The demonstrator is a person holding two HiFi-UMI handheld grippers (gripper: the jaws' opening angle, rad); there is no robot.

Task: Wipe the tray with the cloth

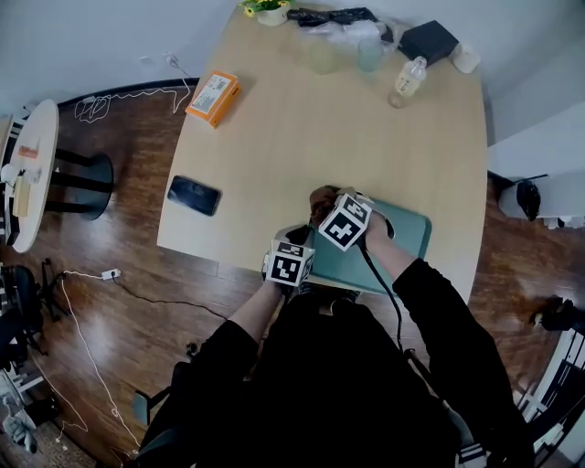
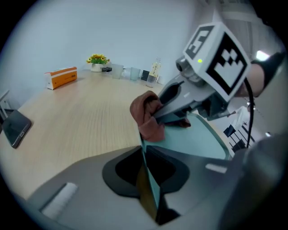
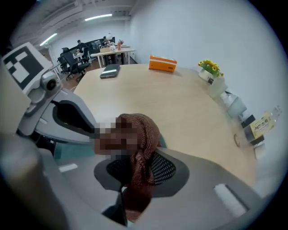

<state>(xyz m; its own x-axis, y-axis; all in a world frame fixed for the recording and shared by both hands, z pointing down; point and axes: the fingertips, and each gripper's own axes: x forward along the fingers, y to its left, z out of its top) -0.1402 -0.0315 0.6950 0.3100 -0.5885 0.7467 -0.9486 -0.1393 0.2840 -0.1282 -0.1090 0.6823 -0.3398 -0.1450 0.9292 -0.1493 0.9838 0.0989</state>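
Observation:
A teal tray [image 1: 409, 236] lies at the table's near edge, in front of the person. My left gripper [image 1: 291, 260] is at the tray's near left corner. In the left gripper view its jaws [image 2: 146, 155] are shut on the tray's thin rim [image 2: 143, 148]. My right gripper [image 1: 345, 220] is over the tray's left end, shut on a bunched brown cloth [image 1: 320, 198]. In the right gripper view the cloth [image 3: 140, 148] bulges out between the jaws and hides the tray below. The cloth [image 2: 146, 114] rests at the tray's far left corner, where it meets the wooden tabletop.
On the table [image 1: 347, 137] lie a black phone [image 1: 194, 195] at the left edge and an orange box [image 1: 212, 97] farther back. At the far end stand a bottle [image 1: 409, 79], a black box [image 1: 428, 40], cups and a flower pot [image 1: 265, 9].

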